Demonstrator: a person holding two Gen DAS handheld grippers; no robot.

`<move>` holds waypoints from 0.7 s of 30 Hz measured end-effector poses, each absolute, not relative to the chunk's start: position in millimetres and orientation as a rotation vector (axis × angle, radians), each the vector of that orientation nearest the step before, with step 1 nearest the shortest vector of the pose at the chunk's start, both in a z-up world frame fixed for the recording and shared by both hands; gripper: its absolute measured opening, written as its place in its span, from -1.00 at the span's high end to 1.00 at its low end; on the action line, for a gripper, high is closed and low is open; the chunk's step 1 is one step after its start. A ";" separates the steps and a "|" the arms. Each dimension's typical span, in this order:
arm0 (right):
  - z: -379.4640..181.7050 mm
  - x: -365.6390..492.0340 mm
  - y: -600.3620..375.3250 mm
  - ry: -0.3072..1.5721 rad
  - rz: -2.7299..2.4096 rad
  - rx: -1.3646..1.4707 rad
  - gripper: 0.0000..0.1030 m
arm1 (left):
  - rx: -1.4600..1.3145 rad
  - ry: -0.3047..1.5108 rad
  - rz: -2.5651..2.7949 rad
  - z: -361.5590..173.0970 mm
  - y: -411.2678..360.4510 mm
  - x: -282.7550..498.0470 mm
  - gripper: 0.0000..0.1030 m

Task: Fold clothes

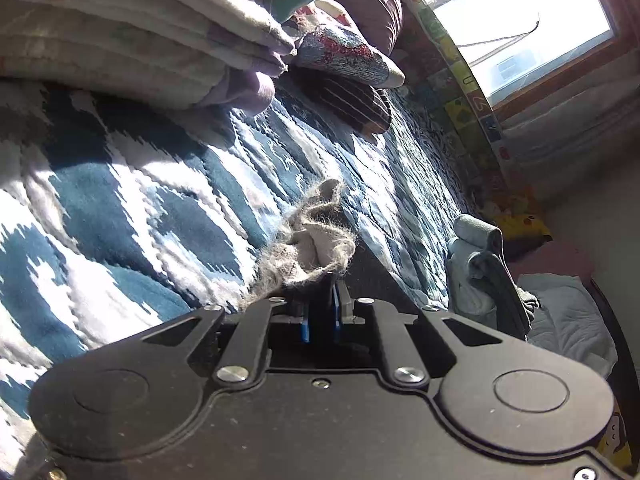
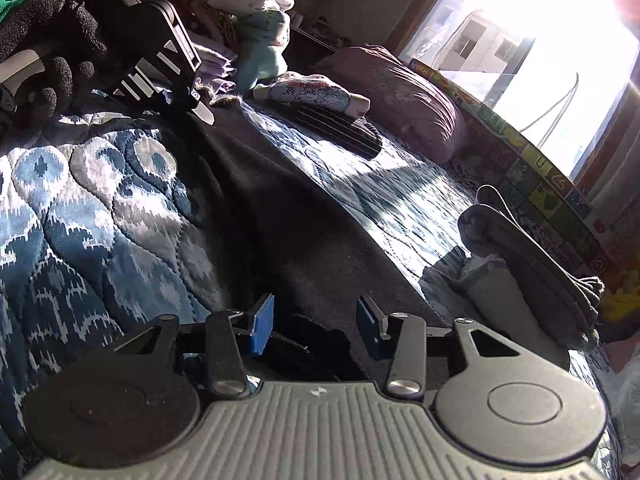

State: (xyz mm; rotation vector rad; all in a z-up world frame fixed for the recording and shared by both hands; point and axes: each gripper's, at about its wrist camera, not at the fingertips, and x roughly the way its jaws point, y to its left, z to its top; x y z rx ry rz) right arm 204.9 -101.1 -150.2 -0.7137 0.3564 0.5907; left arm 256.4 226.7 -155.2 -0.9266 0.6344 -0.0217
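Note:
A dark fuzzy garment [image 2: 300, 220] lies stretched across the blue-and-white quilt [image 2: 100, 208]. In the left wrist view my left gripper [image 1: 320, 280] is shut on a bunched, fuzzy grey end of that garment [image 1: 316, 240]. The right wrist view shows the same left gripper [image 2: 202, 110] at the far end of the garment, held by a dark-gloved hand [image 2: 48, 40]. My right gripper [image 2: 316, 326] stands open at the near end, its blue pads [image 2: 262, 324] wide apart. The garment's dark edge lies between them, ungripped.
A folded stack of grey clothes [image 2: 532, 264] sits to the right near the bed's edge. A dark striped item [image 2: 340, 128] and a patterned piece [image 2: 312, 94] lie further back. Piled bedding [image 1: 120, 40], a purple pillow [image 2: 408, 96] and a colourful panel [image 2: 532, 164] border the bed.

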 end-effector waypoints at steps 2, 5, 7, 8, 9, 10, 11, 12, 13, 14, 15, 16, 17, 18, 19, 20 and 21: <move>-155.4 198.9 -94.2 0.329 0.590 -0.786 0.33 | -0.932 0.636 -0.024 -155.9 227.7 256.3 0.84; -158.7 188.3 -89.9 0.289 0.589 -0.870 0.35 | -0.944 0.636 -0.029 -156.4 229.7 256.1 0.84; -158.6 181.9 -90.1 0.271 0.600 -0.907 0.32 | -0.947 0.636 -0.029 -156.4 230.0 255.9 0.84; -159.6 181.1 -89.8 0.270 0.597 -0.919 0.32 | -0.946 0.636 -0.029 -156.2 229.9 255.8 0.84; -162.4 181.8 -87.8 0.274 0.595 -0.939 0.32 | -0.944 0.637 -0.027 -155.9 229.6 256.0 0.84; -164.5 182.2 -84.6 0.278 0.592 -0.963 0.32 | -0.944 0.636 -0.025 -155.9 229.2 256.0 0.84; -165.6 181.6 -81.2 0.280 0.587 -0.987 0.33 | -0.944 0.636 -0.024 -156.0 228.9 256.0 0.84; -166.6 181.1 -77.8 0.282 0.581 -1.010 0.34 | -0.945 0.637 -0.025 -156.1 229.1 256.0 0.84; -167.2 180.5 -75.3 0.286 0.576 -1.026 0.35 | -0.946 0.637 -0.026 -156.2 229.3 256.0 0.84; -167.8 180.1 -73.5 0.291 0.573 -1.034 0.37 | -0.947 0.637 -0.027 -156.3 229.6 256.0 0.84; -168.7 179.6 -71.6 0.295 0.571 -1.042 0.40 | -0.949 0.638 -0.027 -156.5 229.9 256.0 0.84; -170.3 180.0 -70.1 0.292 0.565 -1.047 0.41 | -0.950 0.638 -0.026 -156.7 229.8 256.2 0.84; -172.5 181.0 -68.7 0.285 0.557 -1.052 0.41 | -0.950 0.637 -0.024 -156.9 229.5 256.3 0.84; -174.4 181.8 -67.7 0.277 0.549 -1.053 0.41 | -0.949 0.637 -0.024 -157.0 229.2 256.5 0.84; -174.2 182.2 -67.7 0.274 0.546 -1.049 0.46 | -0.948 0.638 -0.025 -157.0 229.2 256.6 0.84; -173.0 182.1 -68.2 0.273 0.545 -1.043 0.53 | -0.948 0.638 -0.026 -157.1 229.2 256.6 0.84; -171.7 182.1 -68.7 0.272 0.544 -1.036 0.56 | -0.951 0.638 -0.028 -157.4 229.9 256.5 0.84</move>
